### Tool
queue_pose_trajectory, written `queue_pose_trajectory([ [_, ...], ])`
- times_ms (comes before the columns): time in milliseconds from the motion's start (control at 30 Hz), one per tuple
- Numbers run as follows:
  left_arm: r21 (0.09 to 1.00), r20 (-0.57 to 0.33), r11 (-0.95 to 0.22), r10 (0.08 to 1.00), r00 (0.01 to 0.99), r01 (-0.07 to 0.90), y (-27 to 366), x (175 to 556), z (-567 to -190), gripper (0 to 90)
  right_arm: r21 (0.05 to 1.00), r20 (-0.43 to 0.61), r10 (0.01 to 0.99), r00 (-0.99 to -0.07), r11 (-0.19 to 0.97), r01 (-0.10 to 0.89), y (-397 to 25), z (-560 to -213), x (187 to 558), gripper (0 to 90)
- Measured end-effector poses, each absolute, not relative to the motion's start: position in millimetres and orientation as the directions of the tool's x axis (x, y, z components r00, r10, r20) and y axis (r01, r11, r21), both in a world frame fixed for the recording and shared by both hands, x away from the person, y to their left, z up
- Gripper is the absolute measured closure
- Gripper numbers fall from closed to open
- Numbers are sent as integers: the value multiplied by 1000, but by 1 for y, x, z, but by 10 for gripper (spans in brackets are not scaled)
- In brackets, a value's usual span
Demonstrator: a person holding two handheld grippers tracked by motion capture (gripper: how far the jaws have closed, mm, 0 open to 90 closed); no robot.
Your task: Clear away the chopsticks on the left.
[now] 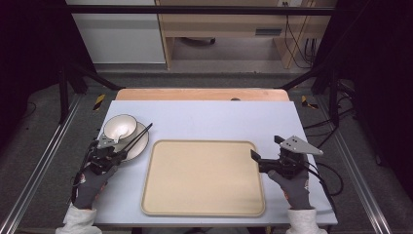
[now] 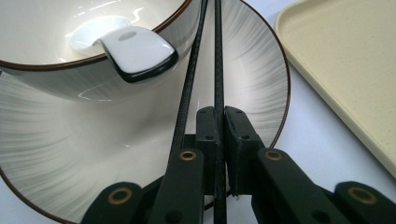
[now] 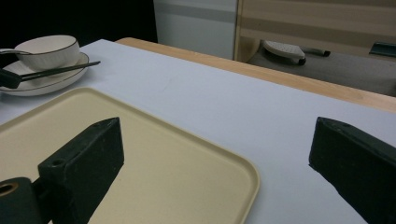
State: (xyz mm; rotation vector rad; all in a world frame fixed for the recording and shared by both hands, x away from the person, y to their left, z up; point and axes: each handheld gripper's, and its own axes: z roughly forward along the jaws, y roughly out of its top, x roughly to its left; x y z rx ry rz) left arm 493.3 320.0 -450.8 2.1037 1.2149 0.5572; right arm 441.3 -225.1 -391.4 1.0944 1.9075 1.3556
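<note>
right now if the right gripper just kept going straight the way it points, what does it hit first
Probably nothing soon. The right gripper, jaws wide open, points low across the near corner of the tray, and beyond that lies bare table up to its far edge. Its height above the tray rim is hard to judge, so it might clip it.

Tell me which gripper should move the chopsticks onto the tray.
Left. The left gripper is already shut on the chopsticks over the plate; the right gripper hangs open across the tray.

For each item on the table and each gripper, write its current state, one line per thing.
Chopsticks: clamped in left gripper, lying across the plate.
Bowl: upright on plate, spoon inside.
Tray: empty, flat.
Right gripper: open, holding nothing.
</note>
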Motion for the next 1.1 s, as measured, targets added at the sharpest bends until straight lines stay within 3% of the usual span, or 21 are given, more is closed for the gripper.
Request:
queue_pose_trajectory([
  [500, 742, 3, -302, 895, 447, 599, 314, 485, -441, 853, 942, 18, 859, -511, 157, 297, -227, -390, 441, 28],
  [1100, 804, -45, -184, 930, 365, 566, 277, 452, -420, 854, 944, 19, 870, -493, 147, 296, -231, -387, 439, 15],
])
